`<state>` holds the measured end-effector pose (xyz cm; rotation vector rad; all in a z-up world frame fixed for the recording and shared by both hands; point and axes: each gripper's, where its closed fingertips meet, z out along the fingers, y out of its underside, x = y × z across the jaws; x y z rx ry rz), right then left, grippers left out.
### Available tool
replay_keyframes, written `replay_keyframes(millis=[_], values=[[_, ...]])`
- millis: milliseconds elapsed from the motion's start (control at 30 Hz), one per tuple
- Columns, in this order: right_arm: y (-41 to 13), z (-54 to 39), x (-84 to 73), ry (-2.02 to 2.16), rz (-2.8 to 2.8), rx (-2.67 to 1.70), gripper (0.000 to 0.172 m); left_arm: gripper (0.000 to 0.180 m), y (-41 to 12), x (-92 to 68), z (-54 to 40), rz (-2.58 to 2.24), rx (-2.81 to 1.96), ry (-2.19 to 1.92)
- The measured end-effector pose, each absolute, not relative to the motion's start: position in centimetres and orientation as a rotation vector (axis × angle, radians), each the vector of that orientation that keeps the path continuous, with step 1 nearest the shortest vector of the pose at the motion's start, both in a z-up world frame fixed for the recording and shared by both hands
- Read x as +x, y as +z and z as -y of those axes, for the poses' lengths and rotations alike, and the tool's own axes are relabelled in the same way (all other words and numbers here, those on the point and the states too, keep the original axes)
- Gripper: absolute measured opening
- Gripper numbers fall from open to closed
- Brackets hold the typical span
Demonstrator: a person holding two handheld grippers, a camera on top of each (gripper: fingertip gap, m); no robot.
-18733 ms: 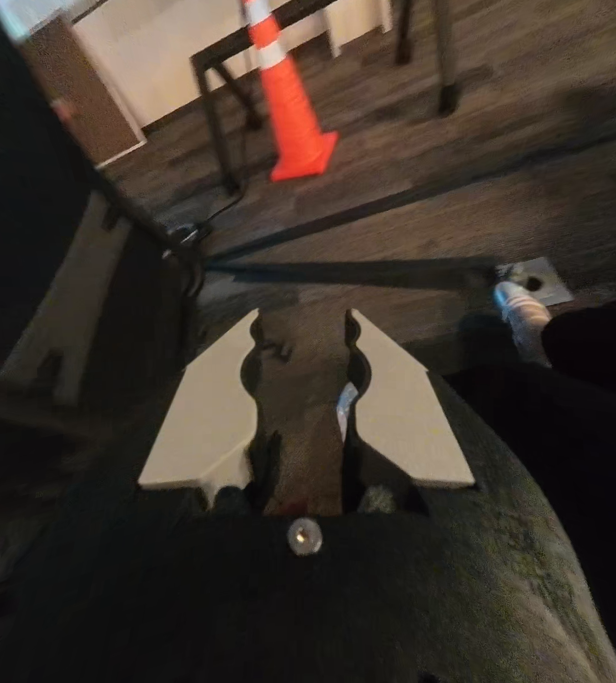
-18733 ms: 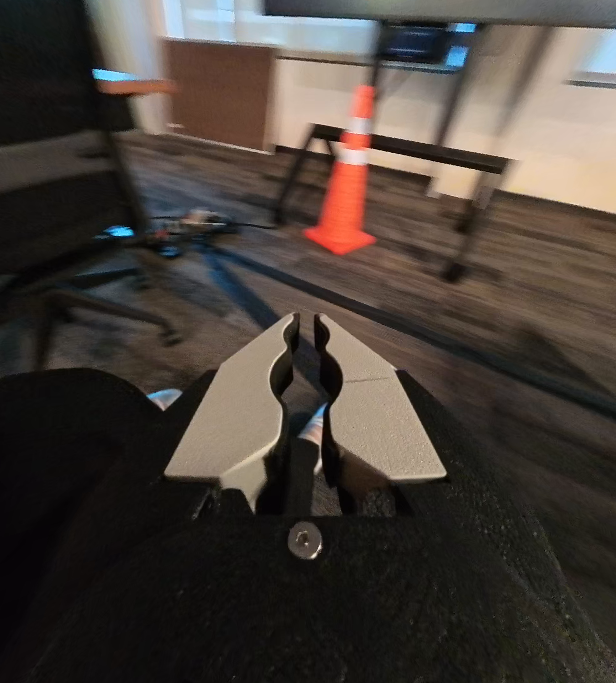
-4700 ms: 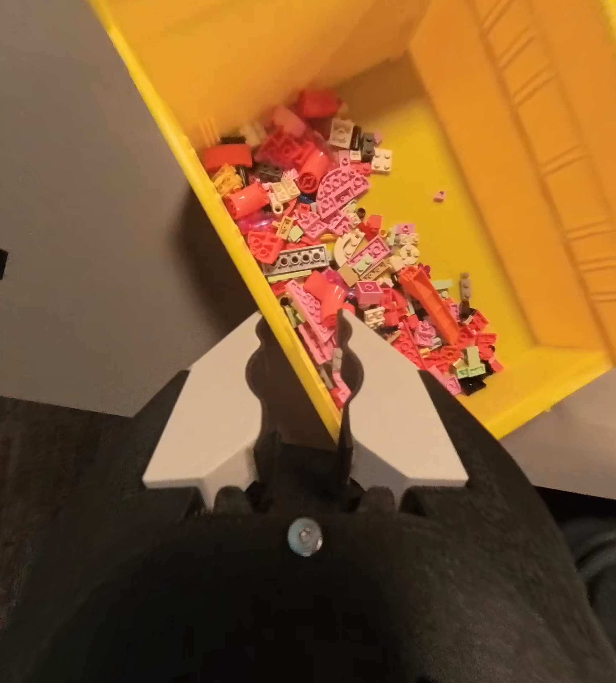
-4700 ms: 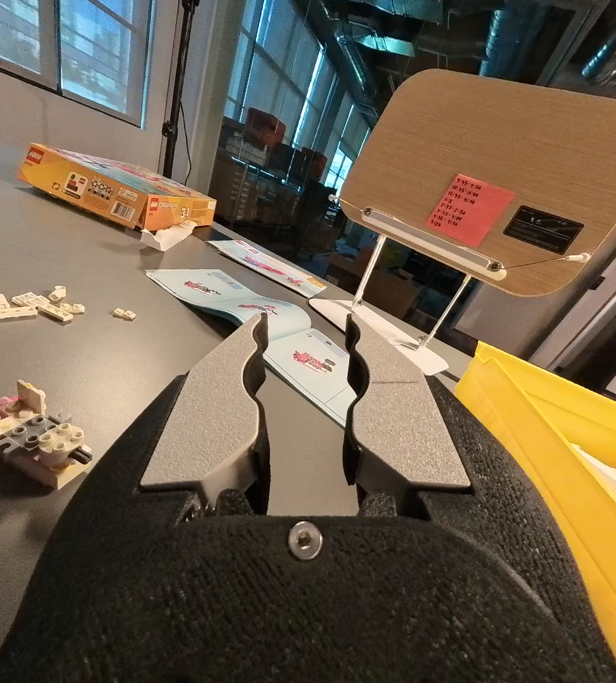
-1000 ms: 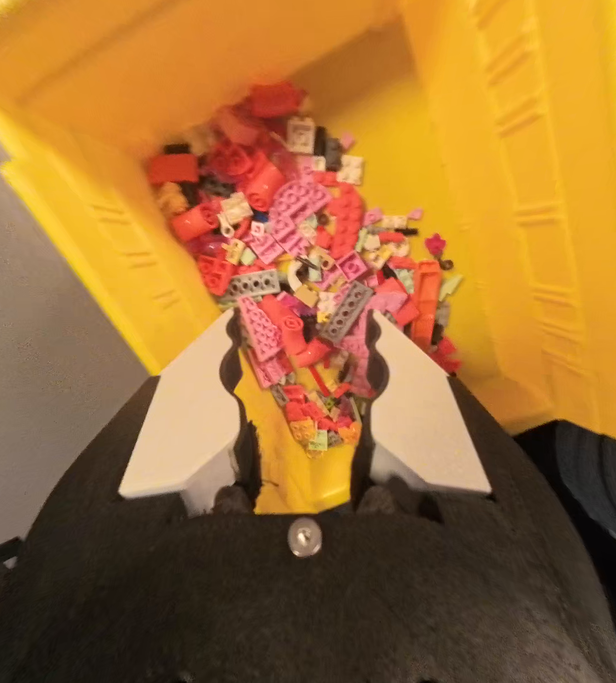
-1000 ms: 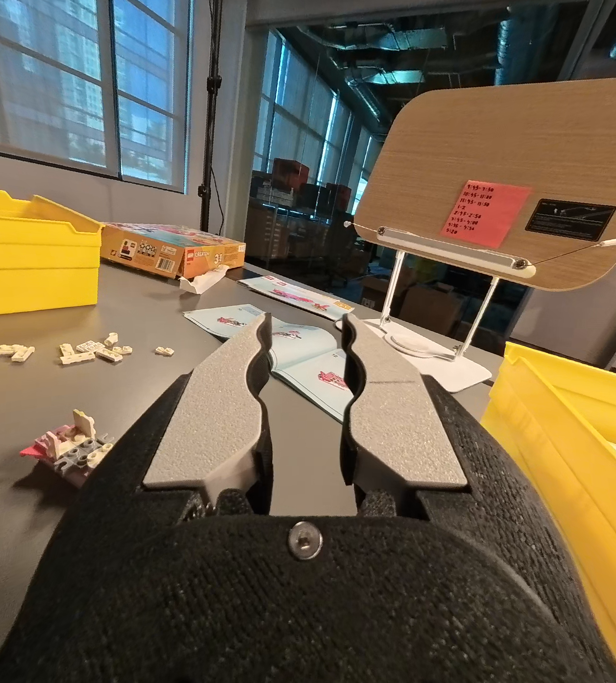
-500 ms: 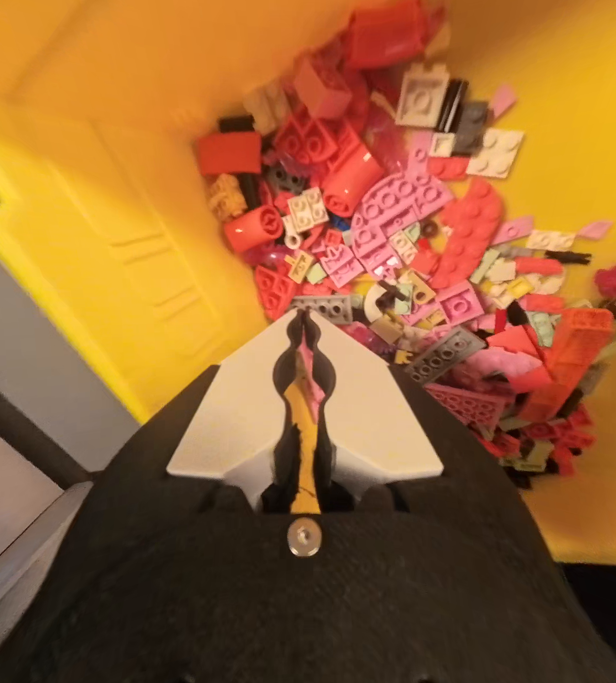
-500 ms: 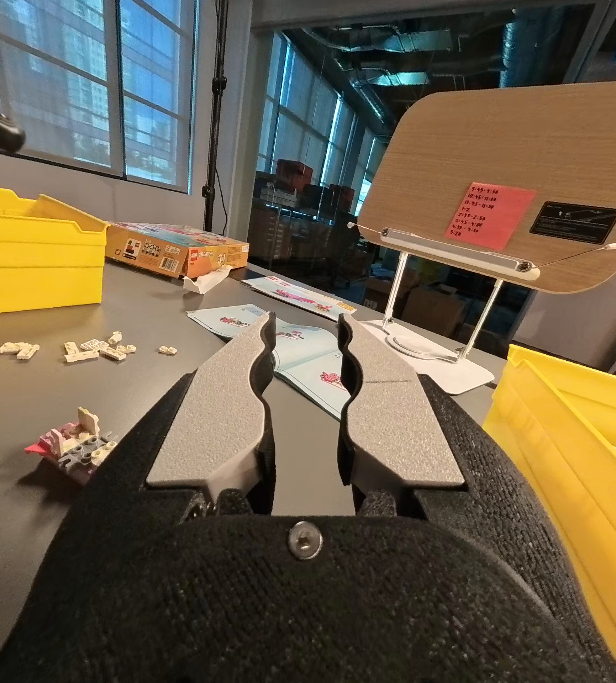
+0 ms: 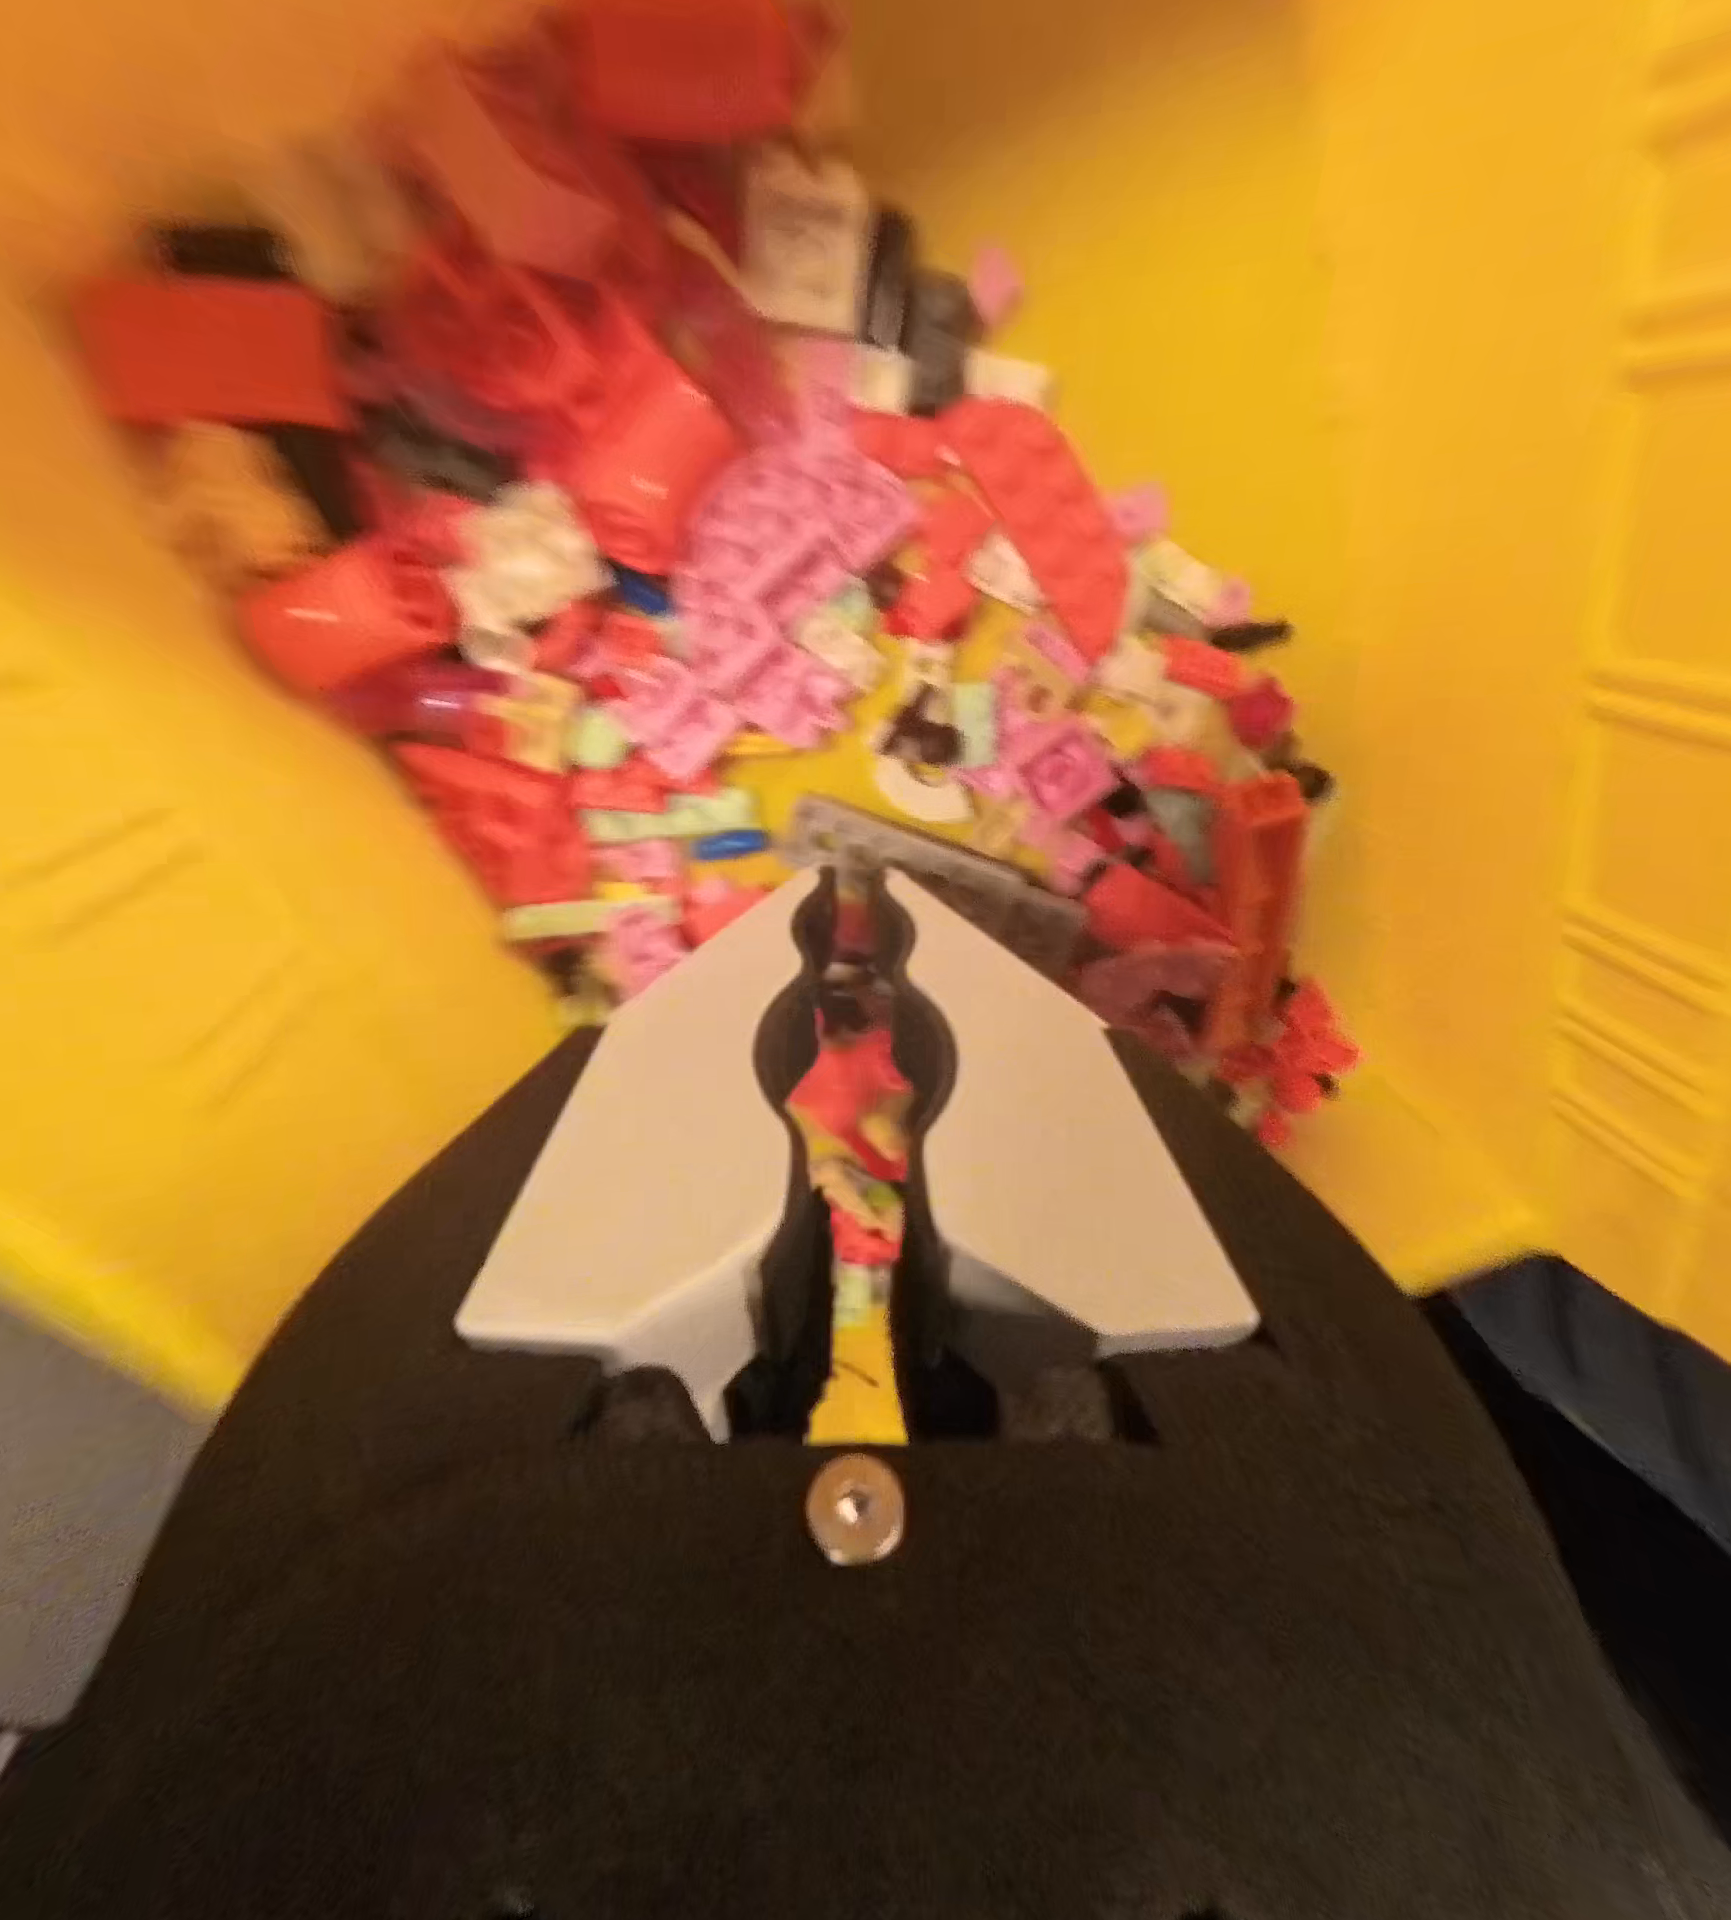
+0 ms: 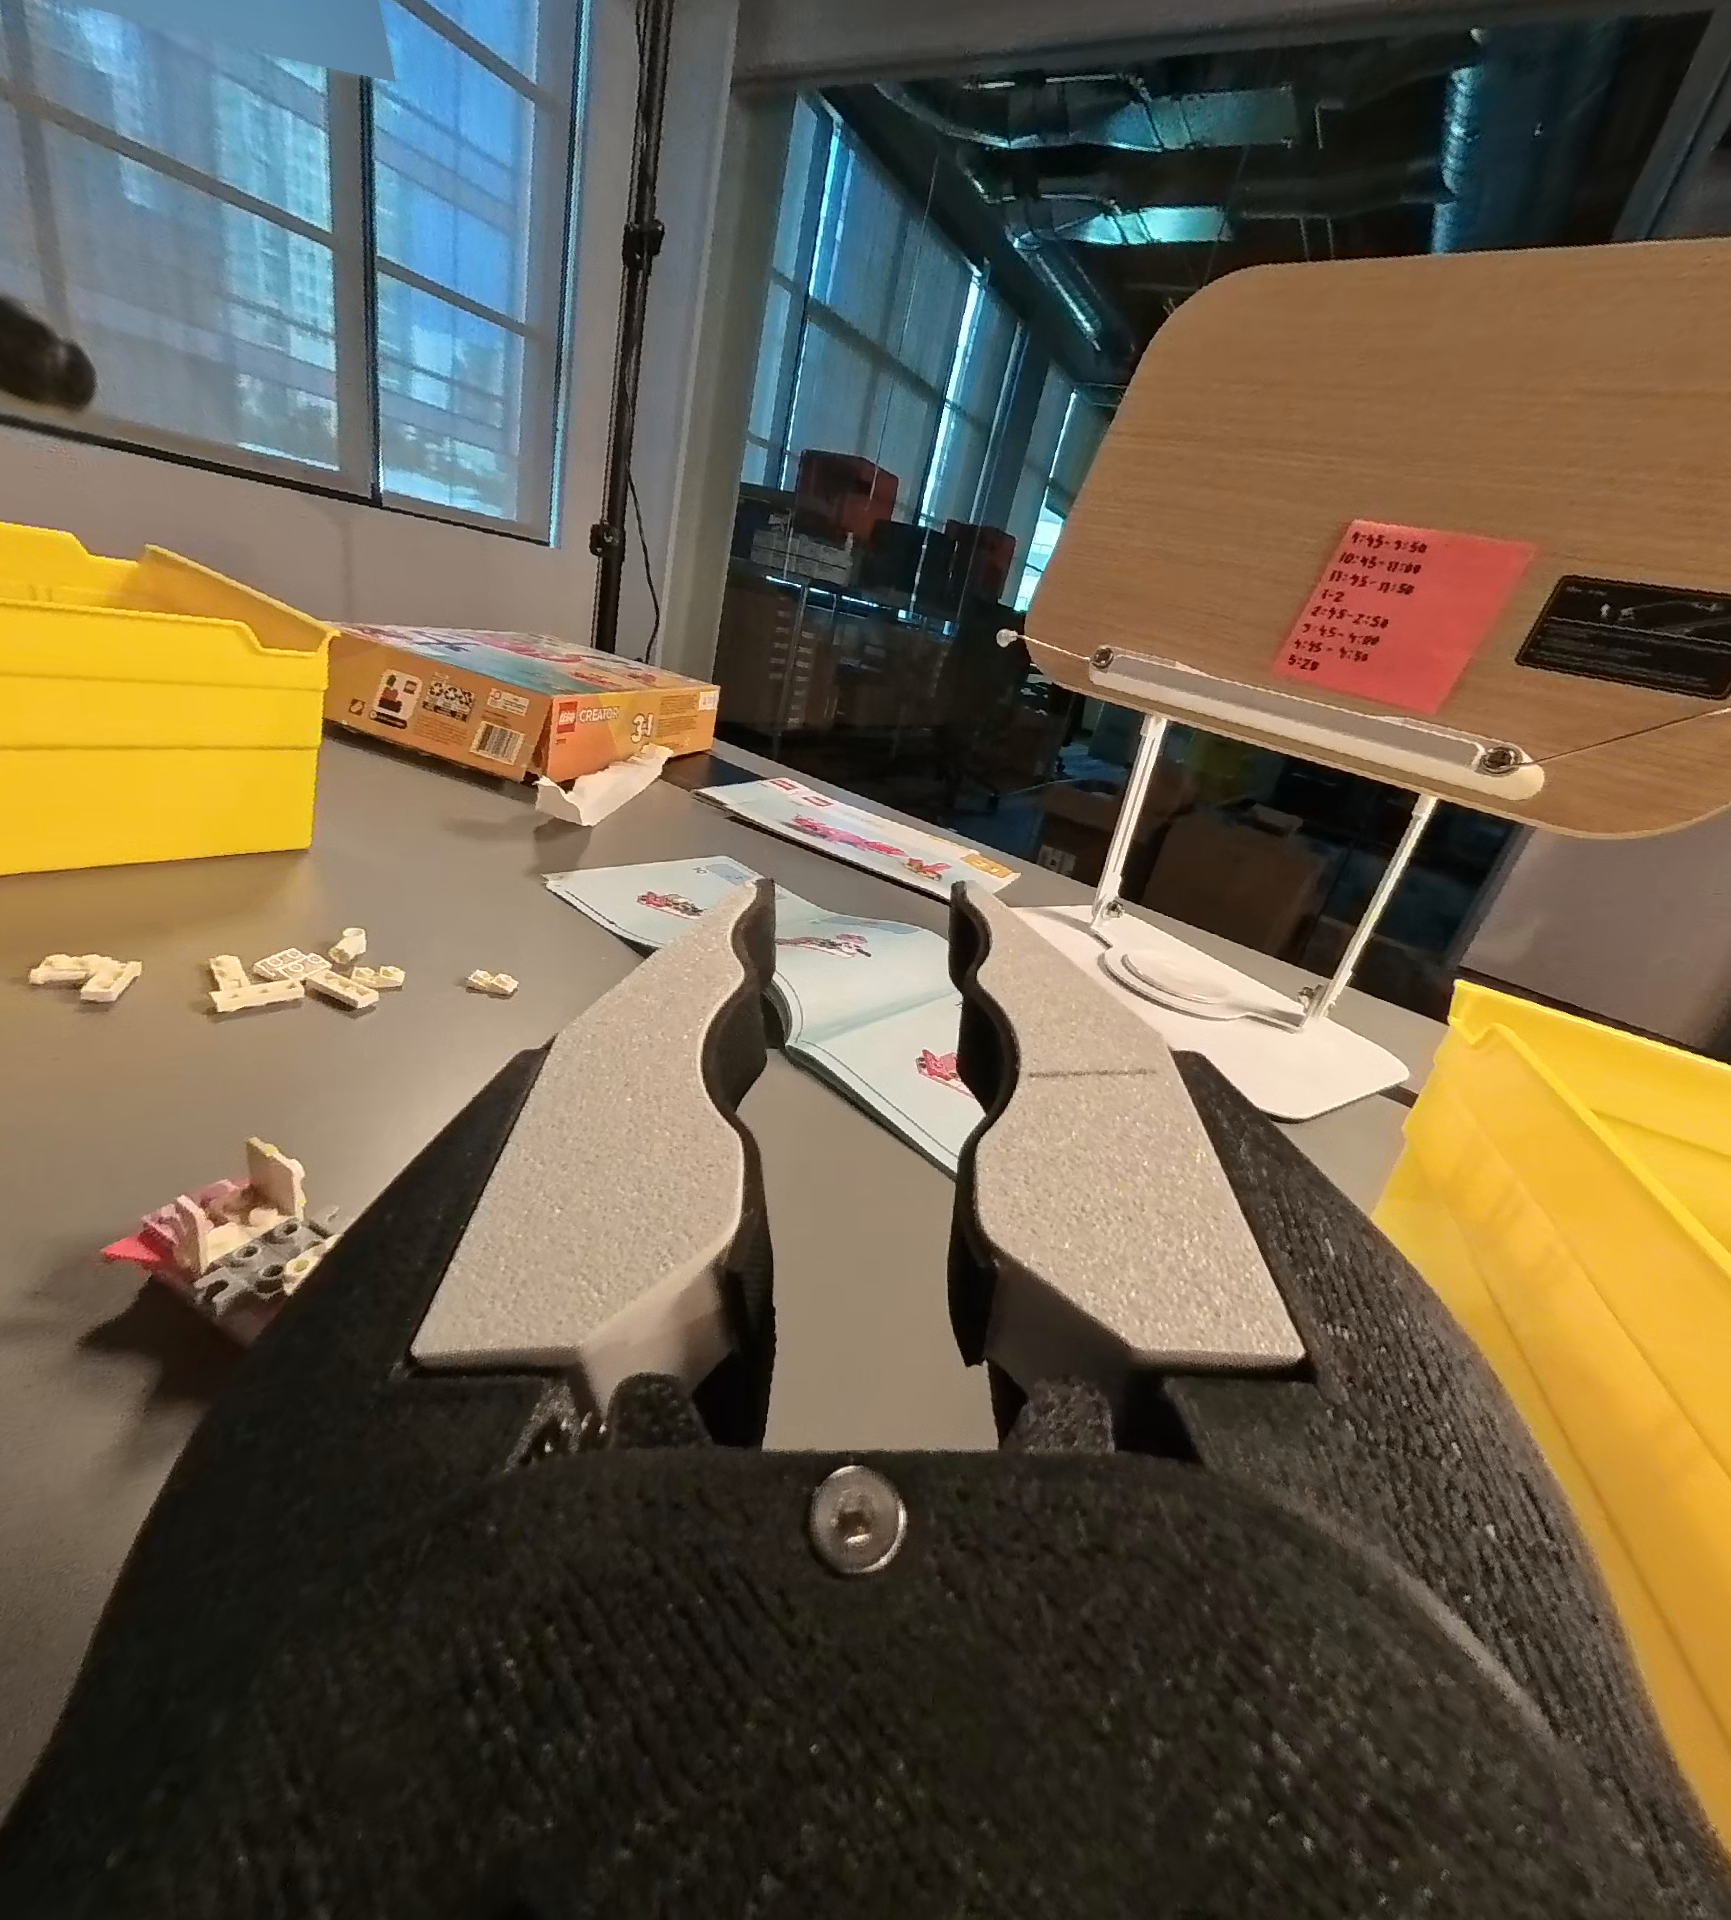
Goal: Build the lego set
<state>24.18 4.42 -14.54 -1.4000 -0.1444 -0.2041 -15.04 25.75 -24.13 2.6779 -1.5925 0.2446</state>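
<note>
My left tool [image 9: 848, 883], wide open a second ago, is now almost shut inside the yellow bin [image 9: 1463, 520], its tips on a grey brick [image 9: 845, 836] in the blurry brick pile [image 9: 736, 582]; I cannot tell if it grips. My right tool [image 10: 856, 904] stays half open, holding nothing, above the counter [image 10: 425, 1091]. Ahead lie an open booklet [image 10: 861, 997], a book stand [image 10: 1256, 997] and white bricks [image 10: 269, 977].

An orange cardboard box [image 10: 528, 717] at the far edge of the table [image 10: 425, 1091] carries printed branding, numerals and a barcode. On the wooden board [image 10: 1360, 436] near the right edge, a pink note [image 10: 1396, 613] bears handwritten lines beside a black printed label [image 10: 1645, 636]. 2 booklets [image 10: 871, 997] show small print.
</note>
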Motion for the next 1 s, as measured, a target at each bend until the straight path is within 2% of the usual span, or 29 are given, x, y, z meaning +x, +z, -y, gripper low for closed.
replay_keyframes(millis=[67,167,233,367,500,733,800,833,1000], values=[[-14.6,-4.5,24.2,-0.201,0.145,-1.402,0.031,0.029,-22.9,-15.1,-28.0,1.645,2.792,0.194],[-14.7,-4.5,24.1,-0.196,0.146,-1.406,0.031,0.047,-22.3,-14.6,-27.8,1.679,2.766,0.281],[-14.7,-4.5,24.1,-0.196,0.148,-1.407,0.031,0.052,-22.4,-13.5,-25.8,1.670,2.668,0.436],[-14.7,-4.6,24.1,-0.198,0.150,-1.409,0.031,0.049,-23.0,-11.4,-23.4,1.658,2.567,0.644],[-14.8,-4.6,24.2,-0.197,0.146,-1.411,0.031,0.040,-24.3,-11.4,-22.8,1.814,2.521,0.543],[-14.8,-4.7,24.1,-0.197,0.148,-1.413,0.031,0.034,-24.8,-11.3,-22.5,2.100,2.413,0.459],[-14.8,-4.7,24.1,-0.197,0.148,-1.413,0.031,0.027,-24.9,-11.5,-22.4,2.219,2.357,0.397],[-14.8,-4.7,24.1,-0.197,0.147,-1.413,0.031,0.015,-24.8,-11.6,-22.3,2.272,2.323,0.381],[-14.8,-4.7,24.0,-0.196,0.152,-1.411,0.031,0.013,-24.4,-12.4,-22.9,2.405,2.330,0.283]])
